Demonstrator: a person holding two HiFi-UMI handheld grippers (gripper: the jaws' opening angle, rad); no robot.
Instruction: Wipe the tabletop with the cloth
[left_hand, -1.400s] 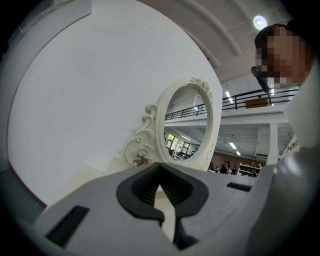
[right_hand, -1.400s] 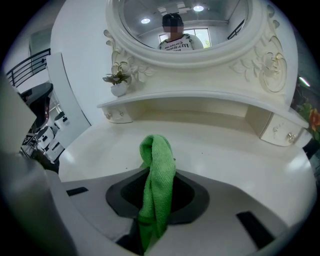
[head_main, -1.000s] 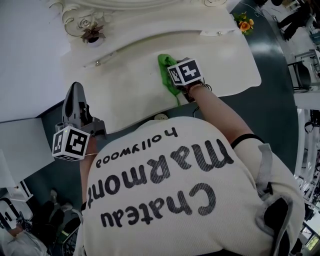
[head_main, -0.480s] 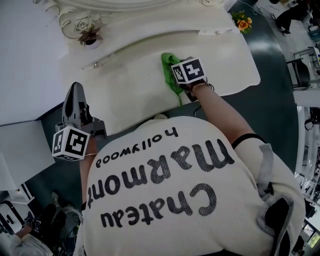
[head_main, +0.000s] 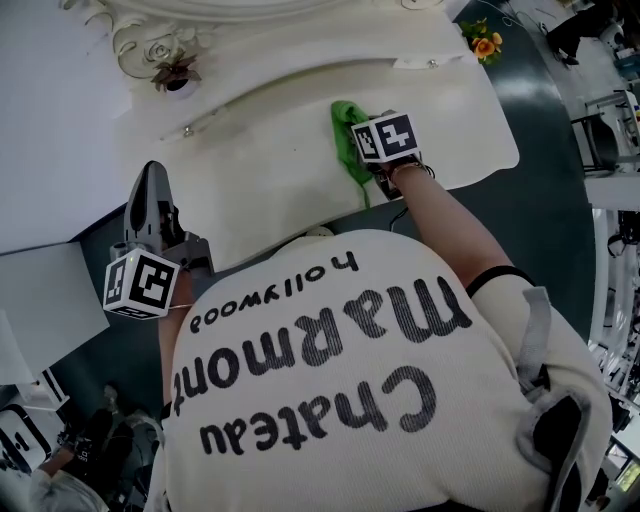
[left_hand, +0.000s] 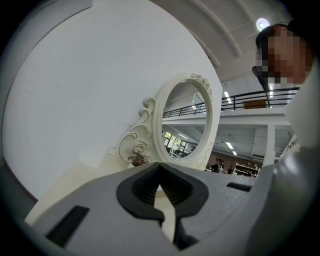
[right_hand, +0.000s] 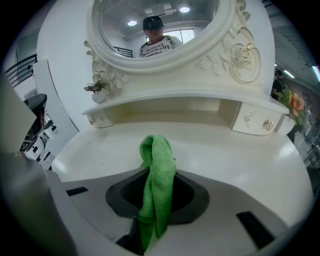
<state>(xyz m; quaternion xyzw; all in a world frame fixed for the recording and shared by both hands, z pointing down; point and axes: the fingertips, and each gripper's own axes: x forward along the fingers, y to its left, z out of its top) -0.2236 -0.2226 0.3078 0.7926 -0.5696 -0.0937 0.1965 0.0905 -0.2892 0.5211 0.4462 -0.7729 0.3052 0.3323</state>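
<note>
Cloth (head_main: 347, 135), green, was pinched between the closed jaws of the right gripper (right_hand: 156, 200), its folded end standing up ahead of the pads and the rest trailing onto the dressing table top (head_main: 270, 170). Against the two earlier head-view frames, the right gripper and cloth had shifted a little to the right and toward the back of the top, with no change in grip. I took this as a wiping stroke under way, going left to right across the middle. The left gripper (head_main: 152, 185) had not moved: it was held off the near-left edge, jaws closed on nothing, facing the oval mirror (left_hand: 187, 120). Judgement: only a short band near the centre looked covered. The left half and the right end near the drawer knobs (right_hand: 257, 121) were probably still to do. Contact pressure could not be read from these views.
</note>
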